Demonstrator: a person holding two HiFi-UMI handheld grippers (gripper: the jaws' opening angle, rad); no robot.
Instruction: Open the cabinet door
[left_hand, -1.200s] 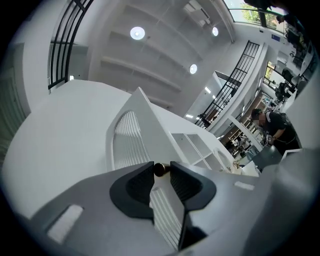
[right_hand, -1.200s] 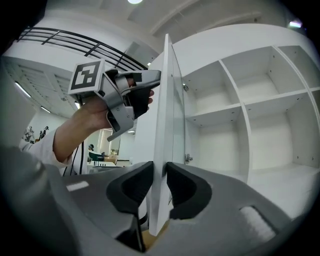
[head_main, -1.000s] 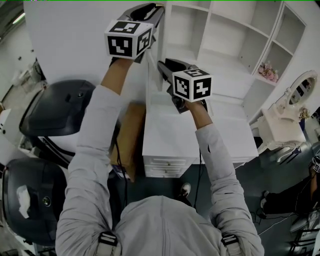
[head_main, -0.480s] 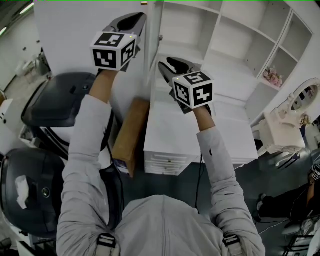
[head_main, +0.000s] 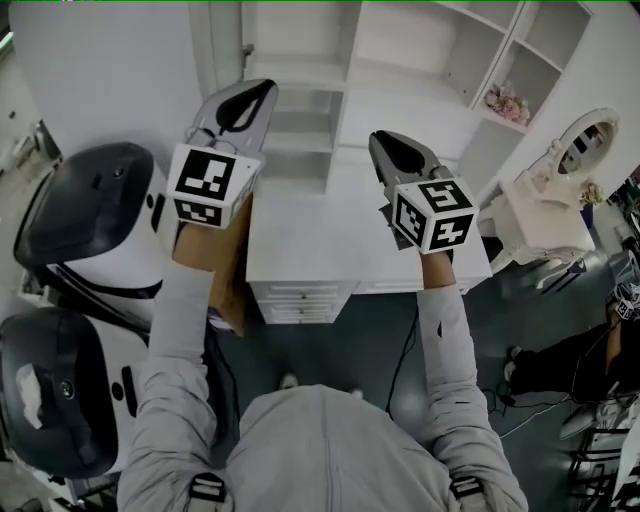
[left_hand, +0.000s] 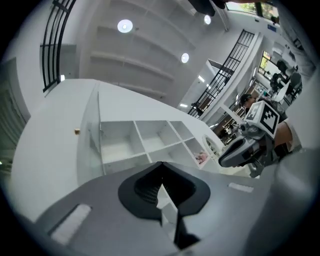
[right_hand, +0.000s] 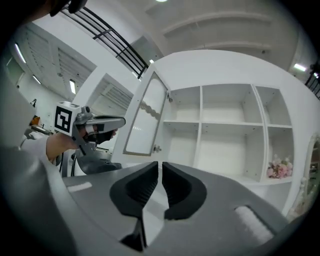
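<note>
The white cabinet door (head_main: 215, 45) stands swung open at the left end of the shelf unit (head_main: 400, 60). In the right gripper view the door (right_hand: 147, 117) hangs wide open with its small knob (right_hand: 157, 148) at the lower edge. My left gripper (head_main: 245, 100) is held off the door, below and to its right, jaws shut on nothing (left_hand: 161, 167). My right gripper (head_main: 395, 150) hovers over the white desk (head_main: 320, 240), away from the door. Its jaws (right_hand: 160, 167) are closing, with a narrow slit left and nothing between them.
The open shelves hold pink flowers (head_main: 505, 100) at the right. A vanity mirror (head_main: 585, 150) stands on a small white stand to the right. Two black-and-white machines (head_main: 90, 210) sit left of the desk beside a brown box (head_main: 235, 290). Drawers (head_main: 300, 295) front the desk.
Both grippers have drawn back from the door's edge toward me and moved apart. The door now stands swung further open to the left.
</note>
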